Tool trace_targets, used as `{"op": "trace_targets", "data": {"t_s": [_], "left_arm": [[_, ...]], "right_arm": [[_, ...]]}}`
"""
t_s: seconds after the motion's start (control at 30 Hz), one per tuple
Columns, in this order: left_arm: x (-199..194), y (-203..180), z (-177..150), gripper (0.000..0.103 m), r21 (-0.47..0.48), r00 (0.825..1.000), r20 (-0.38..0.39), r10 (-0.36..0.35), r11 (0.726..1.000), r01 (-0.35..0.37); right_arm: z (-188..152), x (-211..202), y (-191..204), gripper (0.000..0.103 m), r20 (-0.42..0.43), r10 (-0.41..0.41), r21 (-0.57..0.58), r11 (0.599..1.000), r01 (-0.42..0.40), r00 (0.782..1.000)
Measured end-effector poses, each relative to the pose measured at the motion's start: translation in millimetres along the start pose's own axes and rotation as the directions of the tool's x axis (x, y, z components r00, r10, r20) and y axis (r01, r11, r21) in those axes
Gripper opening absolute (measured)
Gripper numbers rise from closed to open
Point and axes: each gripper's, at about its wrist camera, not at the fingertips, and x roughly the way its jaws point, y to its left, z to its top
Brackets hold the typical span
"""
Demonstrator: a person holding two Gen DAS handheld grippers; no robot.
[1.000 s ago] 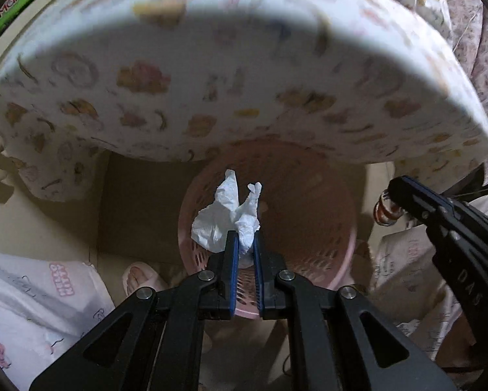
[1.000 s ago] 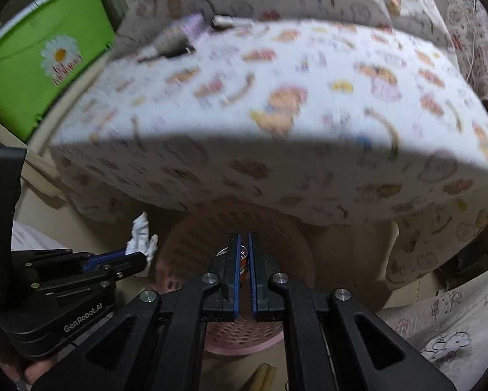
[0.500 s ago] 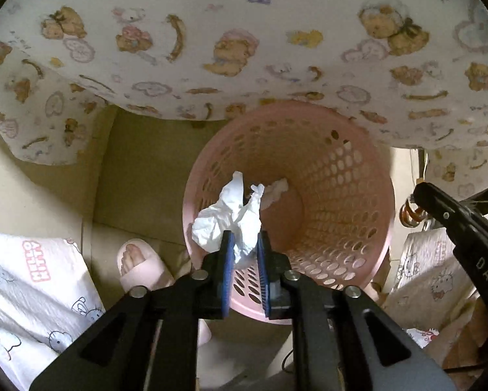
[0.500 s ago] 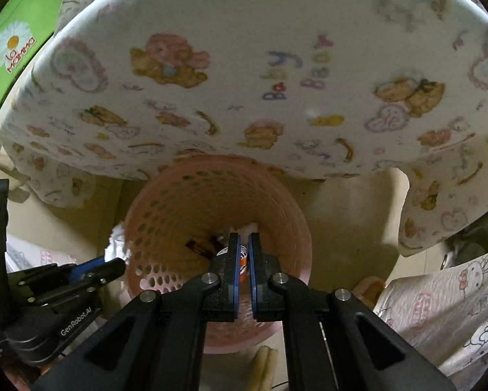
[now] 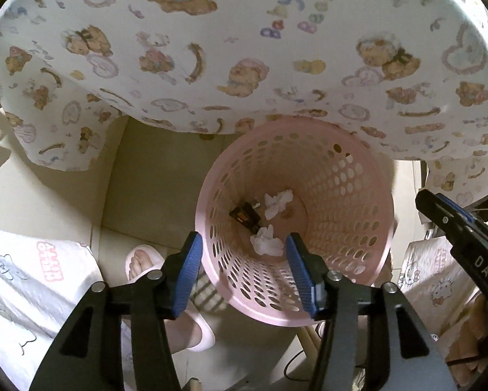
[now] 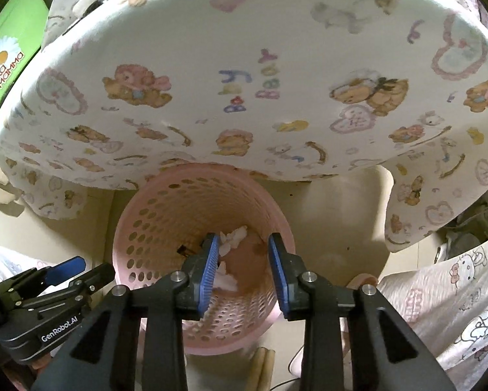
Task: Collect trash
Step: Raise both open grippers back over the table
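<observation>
1. Left wrist view: the left gripper now stands wide open and empty above the pink perforated plastic wastebasket. Half a second ago it pinched a crumpled white tissue; that tissue now lies at the bottom of the basket.
2. Right wrist view: the right gripper has also opened, with nothing between its blue pads. The small object it held earlier is gone; it has probably dropped into the basket, though it cannot be picked out there.
3. Both pieces of trash appear delivered, so this round of collecting looks finished and both grippers are free for more.
4. Another white tissue wad and a small dark wrapper also rest on the basket floor.
5. A round table under a white teddy-bear-print cloth overhangs the far rim of the basket, limiting room to lift straight up.
6. A foot in a pale pink slipper stands just beside the basket on the tiled floor.
</observation>
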Motion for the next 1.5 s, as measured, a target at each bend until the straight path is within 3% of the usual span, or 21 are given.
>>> {"op": "trace_targets", "data": {"t_s": [0.17,0.23,0.4,0.63,0.73,0.87,1.07,1.13,1.27,1.5], "left_arm": [[-15.4,4.1,-0.1,0.063,-0.005,0.998,0.058,0.006,1.0,-0.006],[-23.7,4.1,-0.2,0.063,-0.004,0.995,0.1,0.019,1.0,-0.019],[-42.6,2.4,0.6,0.068,0.002,0.982,0.188,0.025,1.0,-0.026],[-64.3,2.9,0.0,0.07,0.008,0.972,0.228,0.053,0.998,-0.056],[-84.2,0.5,5.1,0.071,0.001,0.966,0.253,0.056,0.998,-0.058],[-113.5,-2.3,6.7,0.072,0.03,0.959,0.278,0.05,0.998,-0.06],[-158.2,2.3,9.3,0.08,0.005,0.923,0.378,0.064,0.997,-0.071],[-170.2,1.0,11.7,0.084,0.003,0.909,0.41,0.074,0.997,-0.082],[-185.9,-6.6,15.5,0.094,0.007,0.868,0.477,0.137,0.987,-0.159],[-192.4,-12.7,31.4,0.094,0.022,0.869,0.485,0.104,0.991,-0.131]], "right_arm": [[1.1,-7.8,2.3,0.036,0.029,-0.006,-0.018,1.0,0.006,1.0],[1.2,-9.6,4.1,0.044,0.045,-0.013,-0.028,0.999,0.014,0.999],[2.1,-14.1,8.4,0.045,0.064,-0.027,-0.048,0.998,0.03,0.998],[4.1,-30.3,9.9,0.046,0.098,-0.042,-0.07,0.996,0.049,0.994],[8.5,-49.6,15.4,0.046,0.153,-0.055,-0.098,0.993,0.07,0.987],[16.5,-79.8,21.0,0.047,0.213,-0.004,-0.105,0.994,0.027,0.977],[20.7,-121.0,28.4,0.051,0.269,0.027,-0.184,0.983,0.024,0.963],[23.7,-134.1,27.8,0.059,0.297,0.05,-0.188,0.982,0.007,0.953],[29.8,-151.8,28.6,0.061,0.339,0.061,-0.184,0.983,0.003,0.939],[48.6,-170.3,23.7,0.062,0.396,0.062,-0.167,0.986,0.006,0.916]]}}
